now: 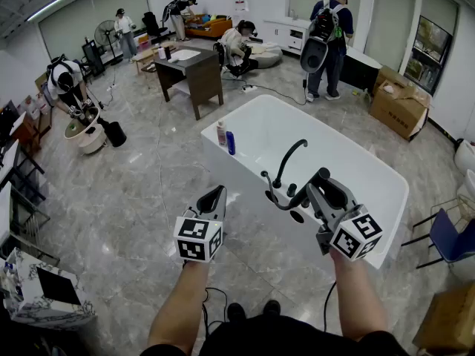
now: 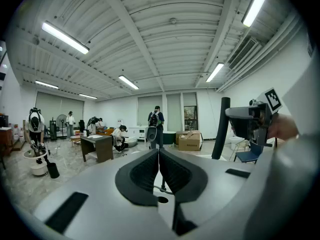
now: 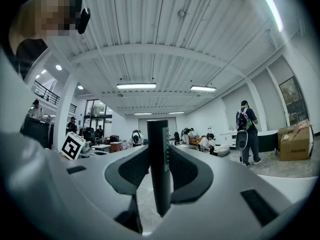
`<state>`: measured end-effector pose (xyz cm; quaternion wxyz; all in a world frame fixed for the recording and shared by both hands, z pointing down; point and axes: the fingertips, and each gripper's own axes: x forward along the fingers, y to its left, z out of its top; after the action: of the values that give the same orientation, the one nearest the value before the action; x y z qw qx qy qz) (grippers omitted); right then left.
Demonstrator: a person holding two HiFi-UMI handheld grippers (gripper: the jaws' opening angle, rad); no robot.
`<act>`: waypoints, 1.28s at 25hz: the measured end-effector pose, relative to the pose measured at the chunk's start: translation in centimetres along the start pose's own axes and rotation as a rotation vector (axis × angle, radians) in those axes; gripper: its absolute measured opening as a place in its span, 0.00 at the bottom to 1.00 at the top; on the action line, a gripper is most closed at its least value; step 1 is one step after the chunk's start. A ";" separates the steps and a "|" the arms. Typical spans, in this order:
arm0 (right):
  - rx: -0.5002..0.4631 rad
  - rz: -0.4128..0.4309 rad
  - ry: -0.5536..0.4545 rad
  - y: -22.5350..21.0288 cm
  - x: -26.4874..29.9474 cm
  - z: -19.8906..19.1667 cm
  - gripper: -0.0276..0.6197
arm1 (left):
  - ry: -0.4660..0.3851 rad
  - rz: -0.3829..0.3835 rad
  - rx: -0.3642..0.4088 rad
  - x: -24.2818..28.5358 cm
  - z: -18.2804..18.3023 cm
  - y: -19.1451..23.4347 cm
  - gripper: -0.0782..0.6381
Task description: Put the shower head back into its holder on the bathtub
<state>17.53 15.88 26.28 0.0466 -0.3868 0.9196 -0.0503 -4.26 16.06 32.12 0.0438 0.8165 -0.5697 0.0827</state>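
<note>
Black shower head [image 3: 160, 184] sits clamped in right gripper [image 3: 159, 150], clearest close-up.

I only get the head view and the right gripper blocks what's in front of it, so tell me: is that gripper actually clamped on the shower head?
Observer: Yes. In the right gripper view, the right gripper has both pads pressed on the shower head.
Operator: How does it sit in the jaws?
Observer: Upright, crossing the pads and sticking out above and below them.
Operator: And the left one, is it holding anything?
Observer: No. The left gripper view shows the left gripper shut, pads together, with nothing between them.
</note>
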 end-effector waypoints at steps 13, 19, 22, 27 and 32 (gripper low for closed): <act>0.030 0.004 -0.015 -1.2 0.1 0.0 0.25 | 0.035 -0.032 0.002 1.0 -0.9 -1.4 0.13; 0.066 0.034 -0.032 -2.0 -0.3 0.2 0.26 | 0.038 -0.022 0.001 1.3 -0.8 -2.0 0.13; 0.071 0.046 -0.031 -2.6 -0.9 0.3 0.26 | 0.041 -0.019 0.003 1.7 -0.7 -3.0 0.13; 0.087 0.065 -0.013 -3.6 -2.1 0.3 0.26 | 0.042 0.004 -0.008 1.9 -0.6 -4.5 0.13; 0.113 0.071 -0.014 -4.7 -2.7 0.0 0.26 | 0.045 0.017 -0.009 1.8 -0.6 -5.3 0.13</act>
<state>22.69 14.58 27.05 0.0768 -0.3510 0.9281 -0.0977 1.31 16.33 33.13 0.0596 0.8094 -0.5758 0.0990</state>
